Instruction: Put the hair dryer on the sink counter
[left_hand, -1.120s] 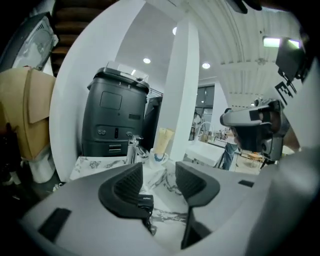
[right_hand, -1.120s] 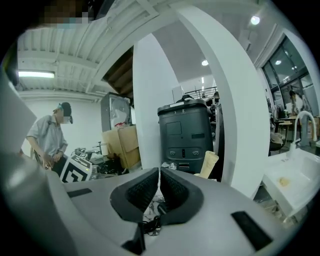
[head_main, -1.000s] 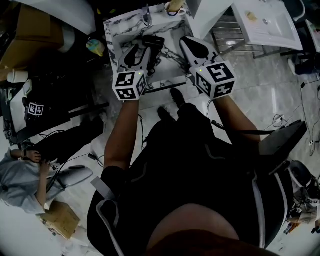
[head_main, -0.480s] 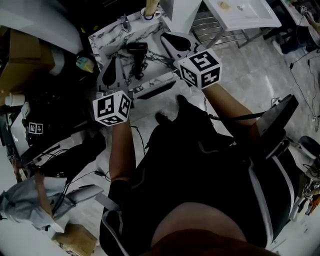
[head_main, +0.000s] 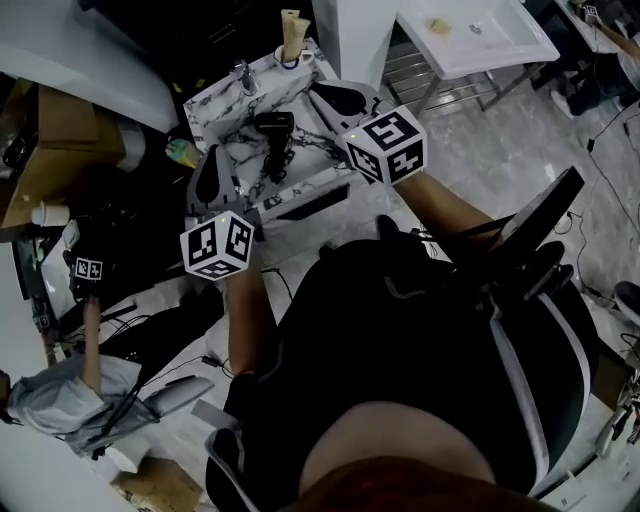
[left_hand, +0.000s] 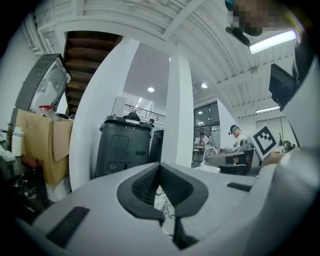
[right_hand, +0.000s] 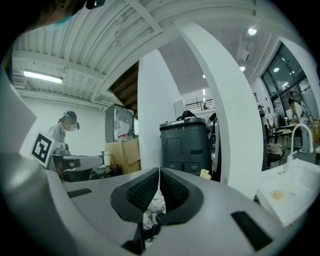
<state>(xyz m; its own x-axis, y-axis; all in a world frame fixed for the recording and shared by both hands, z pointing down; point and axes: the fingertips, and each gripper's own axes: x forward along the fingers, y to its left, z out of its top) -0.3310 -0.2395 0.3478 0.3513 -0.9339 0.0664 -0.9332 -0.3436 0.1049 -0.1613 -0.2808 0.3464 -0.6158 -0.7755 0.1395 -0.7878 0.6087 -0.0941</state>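
The black hair dryer (head_main: 273, 124) lies on the white marble sink counter (head_main: 218, 103) in the head view, its cord trailing beside it. My left gripper (head_main: 209, 166) hangs over the counter's near left edge, apart from the dryer. Its jaws have just been closing and now stand shut with nothing between them; in the left gripper view the left gripper (left_hand: 160, 167) has its pads together. My right gripper (head_main: 328, 94) floats over the counter's right end, also apart from the dryer. The right gripper (right_hand: 159, 171) is shut and empty in its own view.
A cup with a tube (head_main: 291, 46) and a faucet (head_main: 243, 72) stand at the counter's far side. A white basin (head_main: 478, 30) sits on a rack to the right, cardboard boxes (head_main: 58, 135) to the left. A dark bin (left_hand: 122, 149) and a white pillar (left_hand: 178, 115) lie ahead.
Both grippers have drawn back from the dryer and risen; the left one moved toward the counter's near left edge and its jaws closed. The dryer stays on the counter.
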